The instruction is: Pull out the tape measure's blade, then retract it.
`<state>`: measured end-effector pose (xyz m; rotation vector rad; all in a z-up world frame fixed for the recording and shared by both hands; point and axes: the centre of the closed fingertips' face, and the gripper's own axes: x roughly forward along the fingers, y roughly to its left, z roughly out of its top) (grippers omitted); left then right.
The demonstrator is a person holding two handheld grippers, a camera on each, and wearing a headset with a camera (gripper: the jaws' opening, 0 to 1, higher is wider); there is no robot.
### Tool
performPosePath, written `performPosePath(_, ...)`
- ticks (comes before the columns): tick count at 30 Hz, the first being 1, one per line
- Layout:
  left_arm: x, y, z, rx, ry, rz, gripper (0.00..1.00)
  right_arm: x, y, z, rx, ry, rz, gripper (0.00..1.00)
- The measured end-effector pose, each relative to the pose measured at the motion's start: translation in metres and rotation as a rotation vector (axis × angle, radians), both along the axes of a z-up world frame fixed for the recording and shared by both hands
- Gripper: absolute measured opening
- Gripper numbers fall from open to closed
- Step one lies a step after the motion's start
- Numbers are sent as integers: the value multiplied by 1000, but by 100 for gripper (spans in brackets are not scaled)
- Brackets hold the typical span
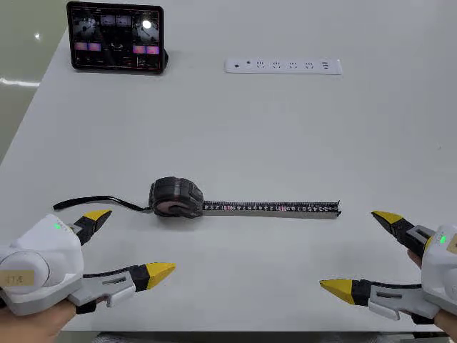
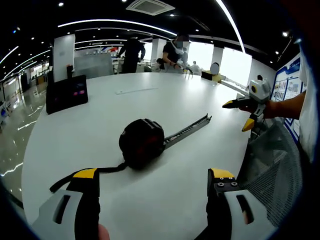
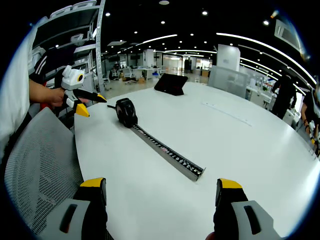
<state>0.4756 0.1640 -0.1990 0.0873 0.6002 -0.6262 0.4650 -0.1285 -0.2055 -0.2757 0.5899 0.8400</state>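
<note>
Looks past the pull-out, at retraction; finds tape measure (image 1: 176,198) on the counter (image 1: 250,121), blade (image 1: 271,208) lying extended; holds left gripper (image 1: 136,241) and right gripper (image 1: 351,250) clear of it, fingers (image 1: 158,271) spread, empty; next needs the case gripped, the blade let back in.

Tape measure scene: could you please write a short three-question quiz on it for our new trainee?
1. True or false: the tape measure lies with its blade pulled out on the table.
2. The left gripper is: A open and empty; B shut on the blade; C shut on the tape measure.
3. Fill in: the blade's tip lies nearer the ___ gripper.
Key: 1 true; 2 A; 3 right gripper.
</note>
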Motion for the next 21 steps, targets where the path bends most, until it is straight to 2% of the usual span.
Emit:
performPosePath(15, 18, -14, -4, -16, 16, 8, 86, 6, -1, -2, -3, 5, 4, 89)
performPosePath(21, 23, -19, -6, -35, 21, 16, 85, 8, -6, -5, -11, 9, 2, 89)
